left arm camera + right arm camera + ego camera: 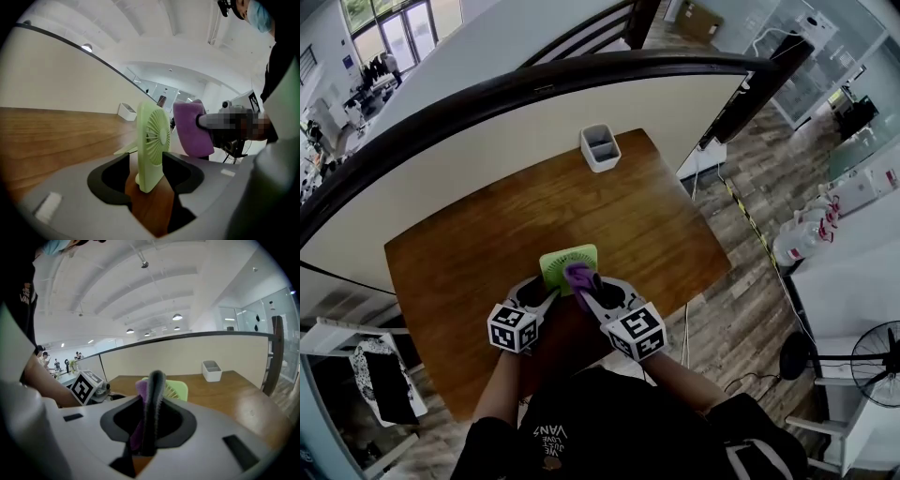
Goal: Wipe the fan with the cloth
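**Fan (152, 145) standing near the front edge of the bench (469, 262)**

Fan is standing upright between the jaws of your left gripper (546, 291), which are spread wide and not gripping it. Your right gripper (589, 289) is clamping the purple cloth (192, 129) just beside the fan's grille. Beyond the fan, bare wood is running clear to the white bin (600, 147) at the far edge. In the head view, your grippers and the cloth are covering the fan's lower part.
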Available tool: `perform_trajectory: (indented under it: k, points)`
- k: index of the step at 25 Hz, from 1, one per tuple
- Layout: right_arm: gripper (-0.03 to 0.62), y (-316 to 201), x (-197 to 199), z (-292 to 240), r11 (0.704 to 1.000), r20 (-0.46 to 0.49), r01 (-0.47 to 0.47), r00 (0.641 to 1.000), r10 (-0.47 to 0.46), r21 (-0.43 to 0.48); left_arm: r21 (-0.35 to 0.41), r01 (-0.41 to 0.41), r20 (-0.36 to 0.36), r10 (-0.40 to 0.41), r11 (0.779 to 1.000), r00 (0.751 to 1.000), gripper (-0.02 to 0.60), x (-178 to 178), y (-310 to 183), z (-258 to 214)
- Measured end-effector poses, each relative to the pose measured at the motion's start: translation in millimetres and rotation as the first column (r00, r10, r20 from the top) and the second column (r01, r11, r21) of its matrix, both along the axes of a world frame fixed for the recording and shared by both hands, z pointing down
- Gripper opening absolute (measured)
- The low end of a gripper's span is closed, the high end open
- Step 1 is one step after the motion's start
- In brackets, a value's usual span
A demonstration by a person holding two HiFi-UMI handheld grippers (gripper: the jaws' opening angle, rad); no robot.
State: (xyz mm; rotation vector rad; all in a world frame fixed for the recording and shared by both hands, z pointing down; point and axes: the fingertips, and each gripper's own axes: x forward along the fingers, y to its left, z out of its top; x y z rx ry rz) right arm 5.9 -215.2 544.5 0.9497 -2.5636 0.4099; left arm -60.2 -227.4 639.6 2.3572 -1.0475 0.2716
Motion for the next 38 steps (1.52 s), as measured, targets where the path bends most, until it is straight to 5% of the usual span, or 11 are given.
perform_trajectory:
  k: [5,7,24,38]
  points:
    - [0.084,-10,-17,-2,0.998,0.009,0.048,0.999,-0.048,0.033,-0.006,-0.008,-0.002,0.008,1.0,1.0,0.191,5,-2,5]
    - [0.084,-11,-23,-3,0.997,0.01,0.065,0.998,-0.066,0.04,-0.009,-0.008,-0.004,0.008,1.0,1.0,0.135,6,-2,5]
    - [0.084,-6,-63,4,0.979,-0.02,0.193,0.981,-0.192,0.066,-0.048,0.027,-0.028,-0.029,0.998,0.999,0.104,8,10,7]
    - [0.084,-32,-3,12,0.999,-0.019,0.039,0.999,-0.039,0.027,-0.049,0.021,-0.031,-0.023,0.999,0.999,0.103,6,10,8]
